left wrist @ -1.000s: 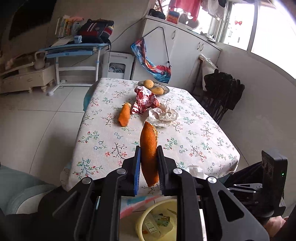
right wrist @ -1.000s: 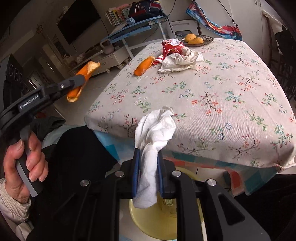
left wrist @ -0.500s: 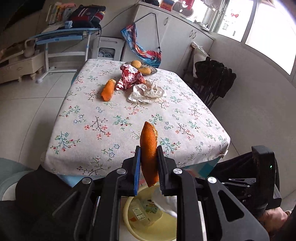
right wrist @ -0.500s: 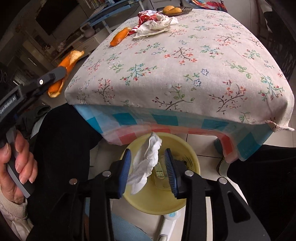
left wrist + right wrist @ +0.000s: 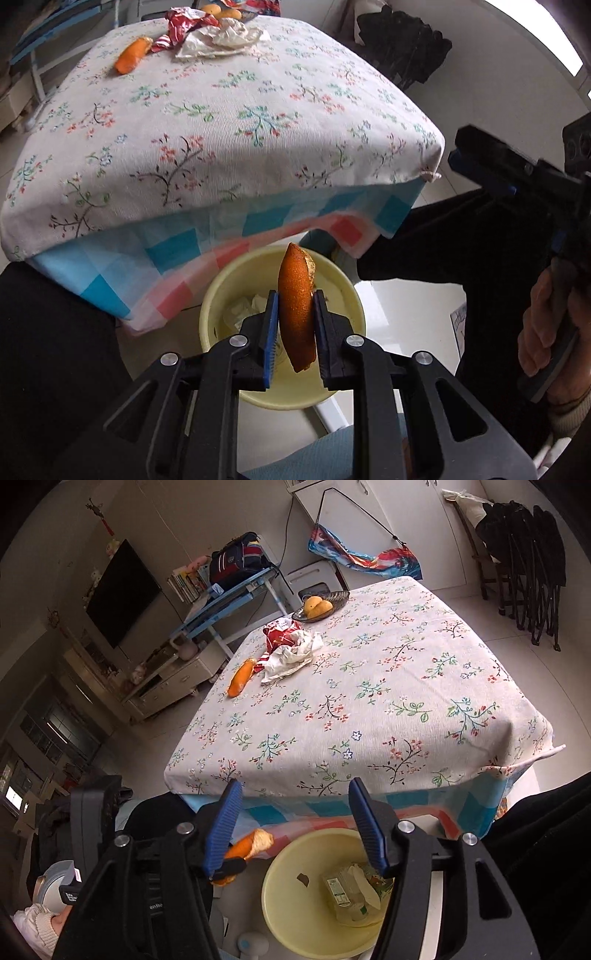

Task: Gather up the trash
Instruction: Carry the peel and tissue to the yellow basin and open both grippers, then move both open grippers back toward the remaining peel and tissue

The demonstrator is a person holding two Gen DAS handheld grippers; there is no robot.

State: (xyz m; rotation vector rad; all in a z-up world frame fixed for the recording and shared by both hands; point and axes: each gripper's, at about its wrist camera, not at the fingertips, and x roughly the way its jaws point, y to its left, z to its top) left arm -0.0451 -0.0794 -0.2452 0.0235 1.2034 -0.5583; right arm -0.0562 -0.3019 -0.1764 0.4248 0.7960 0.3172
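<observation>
My left gripper (image 5: 294,306) is shut on an orange peel (image 5: 295,306) and holds it upright over the yellow bin (image 5: 210,295) below the table's front edge. The peel also shows in the right wrist view (image 5: 245,845), left of the bin (image 5: 280,919). My right gripper (image 5: 295,805) is open and empty above the bin, which holds a white tissue (image 5: 364,884) and a wrapper. On the table lie a second orange peel (image 5: 240,677), a red wrapper (image 5: 280,633) and crumpled white paper (image 5: 291,655).
The floral tablecloth (image 5: 388,701) overhangs the table edge above the bin. A fruit bowl (image 5: 341,597) stands at the table's far edge. Black folded chairs (image 5: 524,572) stand to the right. My dark-clothed legs flank the bin.
My right gripper has opened wide, let the tissue fall into the bin and lifted. My left gripper has carried the orange peel down from table height to over the bin.
</observation>
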